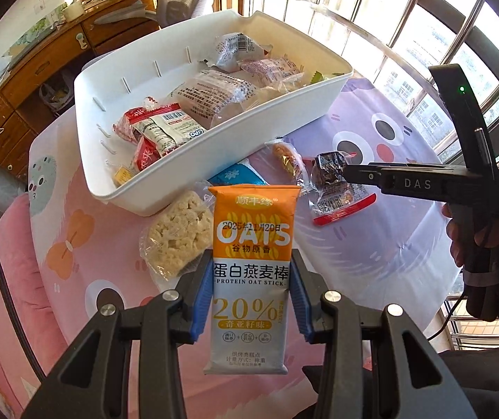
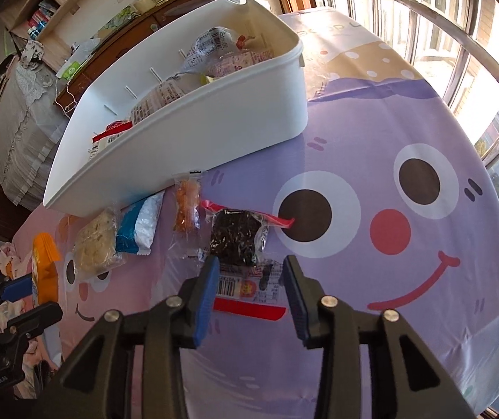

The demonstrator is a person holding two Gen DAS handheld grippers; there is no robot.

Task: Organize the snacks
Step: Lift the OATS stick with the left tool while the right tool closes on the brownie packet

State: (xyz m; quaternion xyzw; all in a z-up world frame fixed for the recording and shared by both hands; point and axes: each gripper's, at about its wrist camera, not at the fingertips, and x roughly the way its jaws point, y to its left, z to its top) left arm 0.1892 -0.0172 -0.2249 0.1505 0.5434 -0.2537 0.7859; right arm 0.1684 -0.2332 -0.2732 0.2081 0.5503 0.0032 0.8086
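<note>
My left gripper (image 1: pixel 251 265) is shut on an orange and white oat stick packet (image 1: pixel 251 262), held upright above the cloth; the packet also shows in the right wrist view (image 2: pixel 44 272). A white bin (image 1: pixel 99 80) with several wrapped snacks stands beyond it, also in the right wrist view (image 2: pixel 193 129). My right gripper (image 2: pixel 251 265) is open, its blue pads on either side of a dark snack in a clear red-edged wrapper (image 2: pixel 237 237), seen from the left too (image 1: pixel 329 178). A pale rice cake (image 1: pixel 176 234), a blue and white packet (image 2: pixel 139 225) and an orange snack bag (image 2: pixel 187 209) lie beside the bin.
The table carries a pink and purple cartoon cloth (image 2: pixel 371 160). A wooden desk (image 1: pixel 40 66) stands behind the bin. Windows with bars (image 1: pixel 406 28) run along the right. The right hand-held tool (image 1: pixel 424 183) reaches in from the right in the left wrist view.
</note>
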